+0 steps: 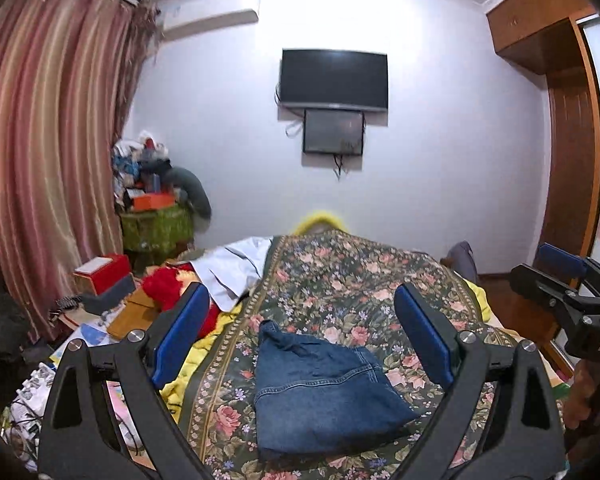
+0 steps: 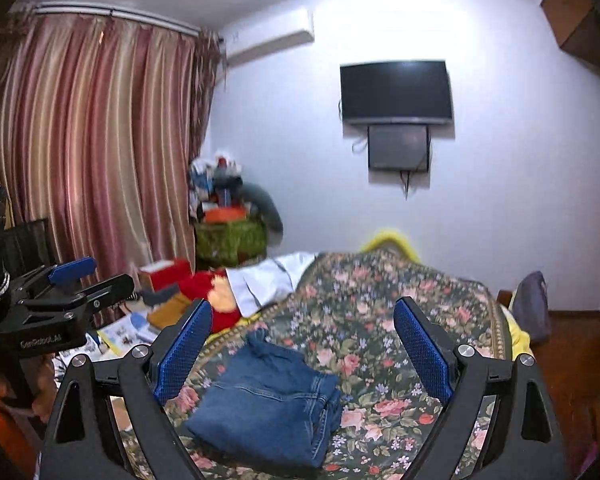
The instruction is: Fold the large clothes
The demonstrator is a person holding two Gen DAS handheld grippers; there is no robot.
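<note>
Both tongs, left tongs [image 1: 302,332] and right tongs [image 2: 303,344], apart, empty; folded jeans [image 1: 320,392] below: heavy, floppy denim, grip thick folded edge.

You face a pale wall [image 1: 440,140] with a dark television [image 1: 334,79] mounted on it and a smaller dark screen [image 1: 334,132] just below. An air conditioner [image 1: 208,22] hangs high near the striped pink curtain [image 1: 48,120] on your left. A wooden wardrobe [image 1: 560,100] stands on your right. The bed [image 1: 340,276] carries a floral cover; cluttered boxes [image 1: 152,188] pile in the corner.
</note>
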